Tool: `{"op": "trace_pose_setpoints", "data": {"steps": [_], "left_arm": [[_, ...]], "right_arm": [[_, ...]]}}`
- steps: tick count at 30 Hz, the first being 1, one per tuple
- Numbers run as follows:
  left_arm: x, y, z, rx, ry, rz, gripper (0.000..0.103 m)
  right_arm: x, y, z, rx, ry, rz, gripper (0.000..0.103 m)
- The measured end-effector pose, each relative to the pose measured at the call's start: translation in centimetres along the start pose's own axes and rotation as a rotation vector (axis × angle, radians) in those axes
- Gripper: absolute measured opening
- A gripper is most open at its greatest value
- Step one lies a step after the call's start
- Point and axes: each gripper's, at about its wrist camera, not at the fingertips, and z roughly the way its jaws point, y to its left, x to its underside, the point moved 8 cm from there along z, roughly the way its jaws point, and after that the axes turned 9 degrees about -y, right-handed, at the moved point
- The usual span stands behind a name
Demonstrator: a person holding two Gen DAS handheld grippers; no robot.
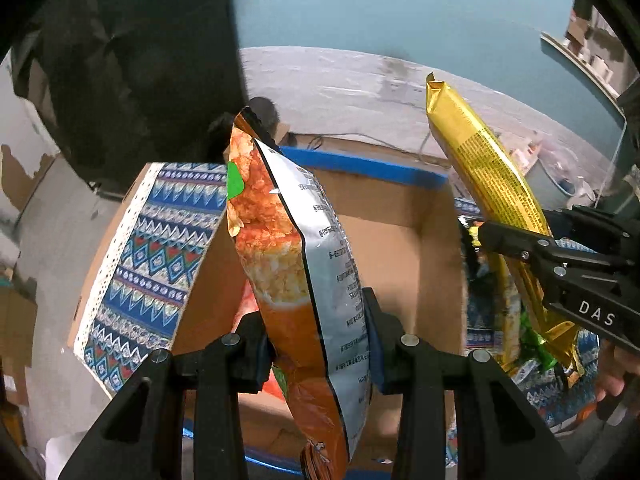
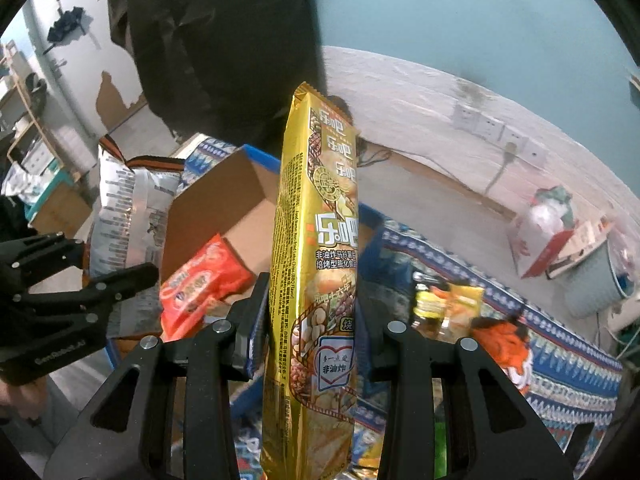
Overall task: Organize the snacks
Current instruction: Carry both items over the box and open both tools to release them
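My left gripper (image 1: pixel 318 340) is shut on an orange and silver chip bag (image 1: pixel 296 264) and holds it upright above an open cardboard box (image 1: pixel 404 240). The bag also shows at the left of the right wrist view (image 2: pixel 128 216), with the left gripper (image 2: pixel 120 280) on it. My right gripper (image 2: pixel 310 332) is shut on a tall gold snack pack (image 2: pixel 316 280), held upright. In the left wrist view the gold pack (image 1: pixel 492 188) and right gripper (image 1: pixel 516 248) are to the right of the box. A red snack packet (image 2: pixel 204 284) lies inside the box.
The box has a patterned blue flap (image 1: pixel 156 248) and blue-taped edges. A patterned blue cloth (image 2: pixel 520 340) carries more snacks: a yellow-capped item (image 2: pixel 428 304) and an orange bag (image 2: pixel 508 340). A pale bin (image 2: pixel 596 280) stands at the right by the wall.
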Motion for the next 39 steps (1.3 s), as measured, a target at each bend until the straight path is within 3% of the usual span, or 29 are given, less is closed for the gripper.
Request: {"op": "trace_pose_setpoints", "data": {"steps": [16, 19, 22, 28, 34, 39], "left_arm": [[1.9, 4.4, 2.7, -0.085, 0.09, -0.052, 0.04], [2.5, 5.2, 3.2, -0.104, 0.113, -0.063, 0.047], [2.5, 5.6, 3.0, -0.129, 0.111, -0.065, 0.064], [2.3, 6.3, 2.5, -0.13, 0.105, -0.098, 0.067], [1.9, 6.2, 2.0, -0.121, 0.094, -0.108, 0.067], [1.8, 5.4, 1.8, -0.108, 0.088, -0.095, 0.067]], "right_arm": [[-0.2, 5.2, 6.0, -0.066, 0.079, -0.01, 0.035], [0.0, 5.7, 6.6, -0.076, 0.095, -0.01, 0.035], [0.3, 6.2, 7.1, -0.081, 0.113, -0.008, 0.035], [0.5, 7.0, 7.8, -0.097, 0.135, 0.006, 0.036], [0.4, 7.2, 7.8, -0.118, 0.144, 0.027, 0.046], [0.3, 6.6, 6.9, -0.092, 0.128, 0.034, 0.06]]}}
